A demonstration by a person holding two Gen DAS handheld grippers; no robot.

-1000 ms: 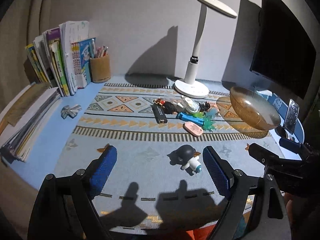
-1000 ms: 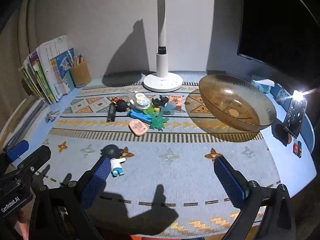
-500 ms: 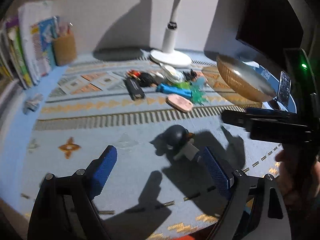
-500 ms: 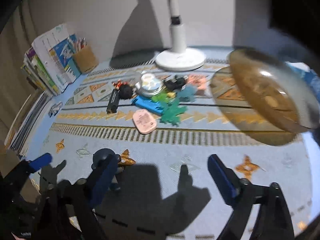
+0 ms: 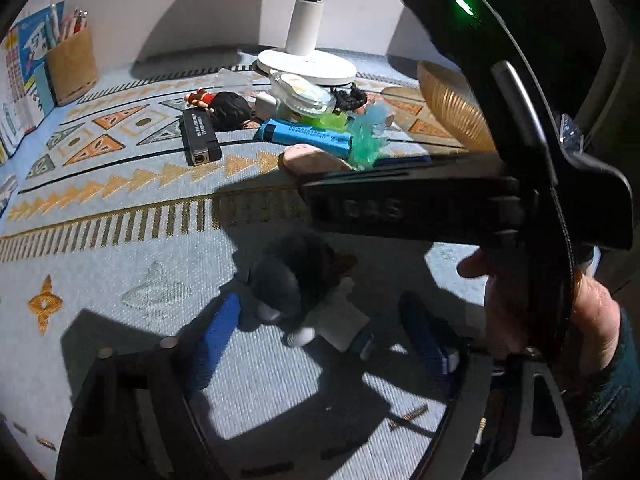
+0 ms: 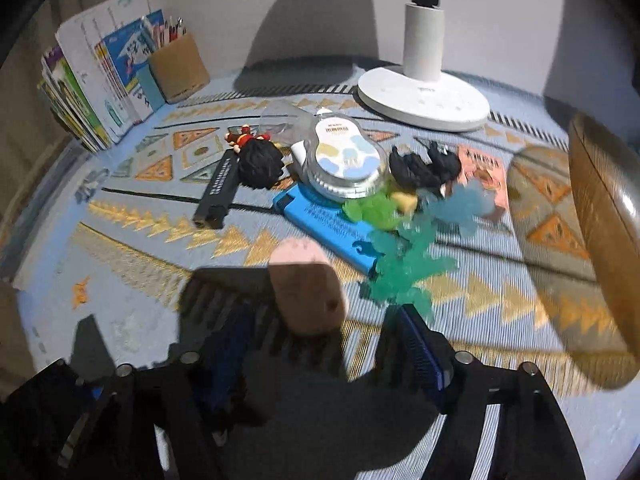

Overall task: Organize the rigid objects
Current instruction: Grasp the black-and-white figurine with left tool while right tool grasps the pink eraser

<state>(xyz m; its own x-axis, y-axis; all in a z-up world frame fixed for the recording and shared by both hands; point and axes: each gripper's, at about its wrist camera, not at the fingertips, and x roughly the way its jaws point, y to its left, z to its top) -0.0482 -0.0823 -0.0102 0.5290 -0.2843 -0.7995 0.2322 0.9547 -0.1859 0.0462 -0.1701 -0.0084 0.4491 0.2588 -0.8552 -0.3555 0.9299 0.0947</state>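
Left gripper (image 5: 320, 332) fingers spread around a dark-haired figurine (image 5: 304, 292) at 6 o'clock; right gripper (image 6: 324, 344) fingers spread toward a pink eraser (image 6: 306, 288), ready to collect both

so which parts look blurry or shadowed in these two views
Left wrist view: the figurine between the jaws is smeared and in deep shadow, and the right gripper's dark body blocks the bowl. Right wrist view: the pink eraser and bowl are motion-blurred; the far pile stays sharp.
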